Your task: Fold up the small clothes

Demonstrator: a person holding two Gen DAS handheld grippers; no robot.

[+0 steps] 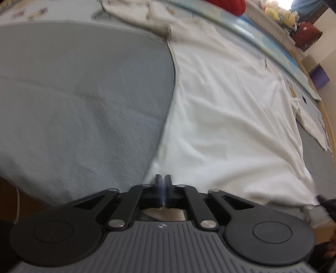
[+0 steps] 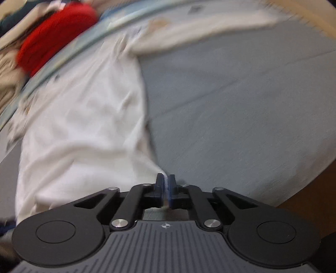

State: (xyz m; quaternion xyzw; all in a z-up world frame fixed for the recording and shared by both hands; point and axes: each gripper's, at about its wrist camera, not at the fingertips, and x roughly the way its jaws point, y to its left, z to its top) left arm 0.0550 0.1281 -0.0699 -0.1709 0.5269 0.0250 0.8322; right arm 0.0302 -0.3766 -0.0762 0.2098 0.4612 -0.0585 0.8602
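A white shirt [image 1: 226, 109] lies spread on a grey-blue cloth surface [image 1: 79, 109]. My left gripper [image 1: 163, 180] is shut on the shirt's near left corner, with white fabric pinched between its jaws. In the right wrist view the same white shirt [image 2: 84, 117] runs away to the left. My right gripper [image 2: 166, 180] is shut on the shirt's near right corner. A sleeve [image 2: 189, 35] stretches off to the upper right. Both views are blurred by motion.
More white cloth [image 1: 136, 14] lies at the far side. A red object [image 2: 54, 35] and stuffed toys [image 1: 279, 12] sit beyond the far edge. A purple box [image 1: 319, 77] stands at the right. Wooden floor [image 2: 310, 195] shows past the near edge.
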